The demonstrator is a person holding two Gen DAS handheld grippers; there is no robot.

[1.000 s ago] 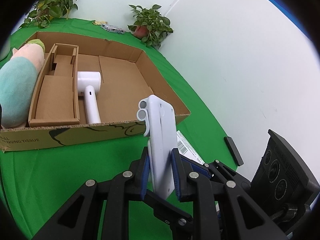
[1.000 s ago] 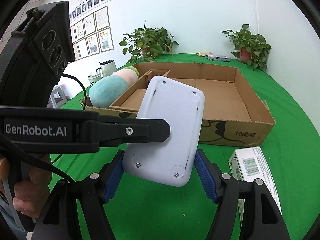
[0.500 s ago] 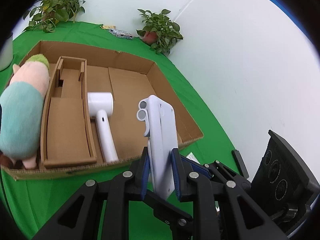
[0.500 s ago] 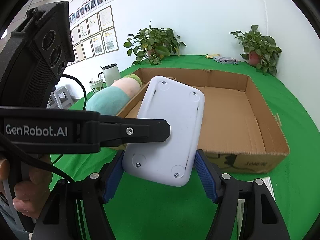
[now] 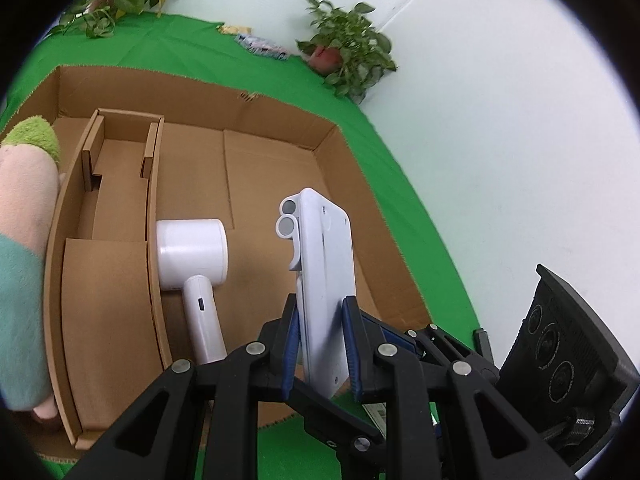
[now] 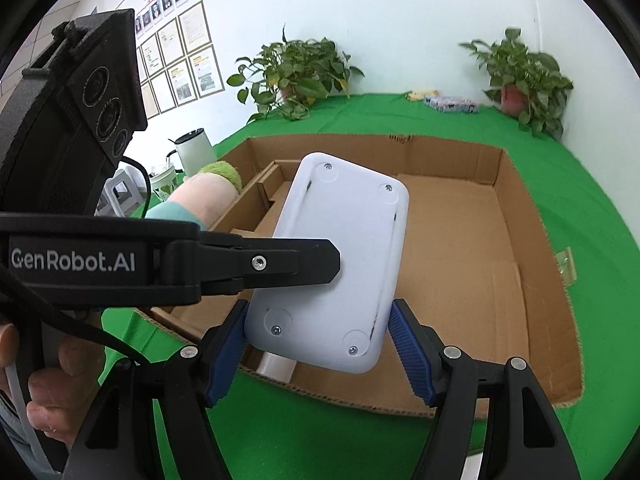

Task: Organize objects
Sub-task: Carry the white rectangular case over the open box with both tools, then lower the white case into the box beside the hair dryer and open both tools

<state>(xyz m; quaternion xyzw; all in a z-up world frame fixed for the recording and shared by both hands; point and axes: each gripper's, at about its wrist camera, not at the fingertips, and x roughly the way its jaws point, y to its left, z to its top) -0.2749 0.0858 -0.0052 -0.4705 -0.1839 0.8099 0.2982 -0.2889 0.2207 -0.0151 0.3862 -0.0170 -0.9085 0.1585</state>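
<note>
white flat device point(image 5: 326, 280) | on edge, above cardboard box point(image 5: 276, 132) | hair dryer point(image 5: 192, 264) lying inside

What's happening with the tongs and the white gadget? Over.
Left tongs shut on white gadget. Right tongs clamp it too. Gadget above box. Hair dryer lies below, left.

Matt cardboard box point(image 5: 280, 168), smooth plastic device point(image 6: 340, 256), fuzzy plush toy point(image 5: 24, 240).
</note>
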